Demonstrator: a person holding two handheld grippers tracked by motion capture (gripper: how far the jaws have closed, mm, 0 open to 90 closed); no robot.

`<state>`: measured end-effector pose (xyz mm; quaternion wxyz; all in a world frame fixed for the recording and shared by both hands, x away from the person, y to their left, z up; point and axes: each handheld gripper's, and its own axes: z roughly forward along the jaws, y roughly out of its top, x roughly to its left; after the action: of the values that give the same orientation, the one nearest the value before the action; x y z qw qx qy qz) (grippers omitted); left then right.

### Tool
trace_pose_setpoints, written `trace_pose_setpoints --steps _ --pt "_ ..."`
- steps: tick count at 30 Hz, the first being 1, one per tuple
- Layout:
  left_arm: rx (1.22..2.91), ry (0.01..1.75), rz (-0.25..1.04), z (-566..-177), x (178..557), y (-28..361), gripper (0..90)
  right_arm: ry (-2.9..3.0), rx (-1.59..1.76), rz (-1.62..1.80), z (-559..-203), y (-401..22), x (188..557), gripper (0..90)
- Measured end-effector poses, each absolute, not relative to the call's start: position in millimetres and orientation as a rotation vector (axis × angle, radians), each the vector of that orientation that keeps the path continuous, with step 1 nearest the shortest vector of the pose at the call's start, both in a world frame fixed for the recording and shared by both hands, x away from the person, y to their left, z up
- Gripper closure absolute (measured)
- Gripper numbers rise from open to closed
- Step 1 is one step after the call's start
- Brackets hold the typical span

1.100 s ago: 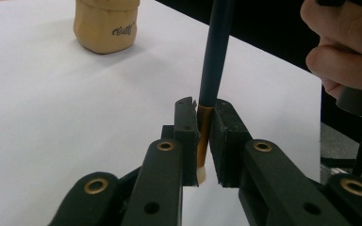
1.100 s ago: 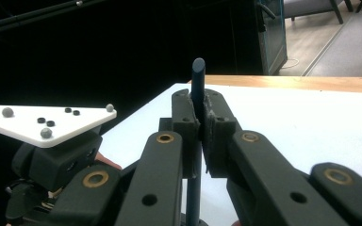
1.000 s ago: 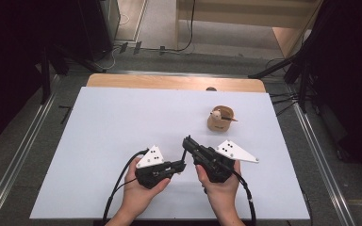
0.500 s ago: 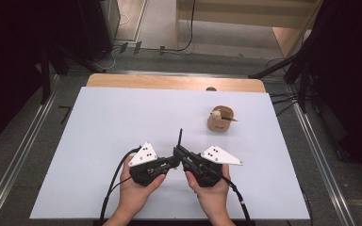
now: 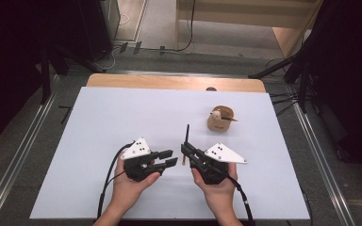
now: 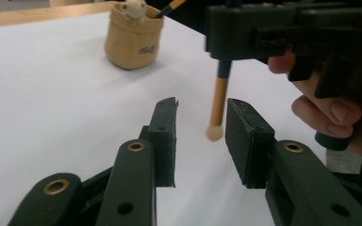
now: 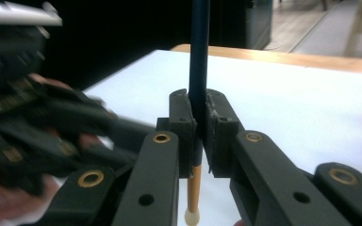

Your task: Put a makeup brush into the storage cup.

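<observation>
A thin dark stick [image 5: 186, 135] with an orange lower end and a cream tip stands upright in my right gripper [image 5: 185, 150], which is shut on it at mid-shaft [image 7: 199, 47]. My left gripper [image 5: 168, 158] lies just left of it. Its jaws have just been opening and now stand apart [image 6: 200, 110]. The stick's orange end [image 6: 219, 101] hangs beyond the gap and touches neither pad. A tan pouch-like pot [image 5: 220, 120] with a small pale figure and another stick in it stands at the right rear of the white table [image 5: 122, 113].
The pot [image 6: 134, 35] sits a short way beyond both grippers. A wooden strip [image 5: 169, 82] borders the table's far edge. Metal rails and dark stands flank the table. Cables trail from both grippers toward the front edge.
The left gripper, close against the stick half a second ago, has opened and drawn away to the left. The right gripper still holds the stick upright, about where it was.
</observation>
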<state>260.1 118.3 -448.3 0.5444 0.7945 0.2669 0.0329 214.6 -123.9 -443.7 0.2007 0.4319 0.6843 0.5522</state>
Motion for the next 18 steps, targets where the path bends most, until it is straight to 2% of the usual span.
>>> trace_pose_setpoints --steps 9,18 --pt "1.852 0.678 0.054 -422.7 267.1 147.2 63.5 2.022 1.004 1.308 -454.2 -107.5 213.8 84.3" --pt "1.919 0.71 -0.054 -411.0 266.4 147.3 63.9 2.139 0.831 1.162 -465.4 -92.6 213.9 84.2"
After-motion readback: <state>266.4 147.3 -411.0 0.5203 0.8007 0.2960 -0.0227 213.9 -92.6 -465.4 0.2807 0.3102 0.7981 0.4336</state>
